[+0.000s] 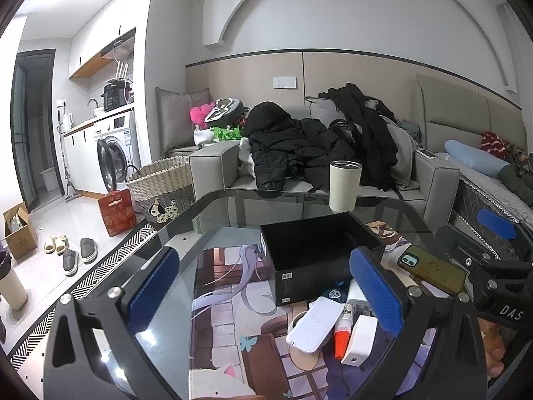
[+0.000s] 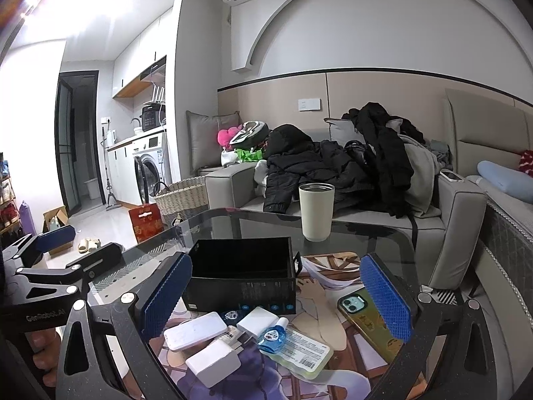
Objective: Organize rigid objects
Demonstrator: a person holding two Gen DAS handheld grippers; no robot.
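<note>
We hover both grippers over the glass desk (image 2: 366, 233) with nothing in hand: the left gripper (image 1: 266, 286) has its jaws spread wide, and the right gripper (image 2: 276, 296) likewise stands released. The things to sort lie in a loose heap on the printed mat (image 2: 319, 266), just in front of the empty black box (image 2: 241, 273): a white power bank (image 2: 195, 330), a white charger (image 2: 213, 361), a smaller white adapter (image 2: 258, 323), a blue-capped bottle on its blister card (image 2: 293, 345), and a phone (image 2: 369, 323) in a green case off to the right. From the left wrist view an orange-tipped tube (image 1: 343, 333) lies between the power bank and the charger.

All of these look stiff and light. We judge the smooth white plastic shells to be slippery, so a grip across the flat short sides suits best. The phone is the fragile one; take it by its long edges. The pieces overlap, so lifting one may drag a neighbour. A tall cream tumbler (image 2: 315, 211) stands behind the box, well apart, and could tip if brushed
</note>
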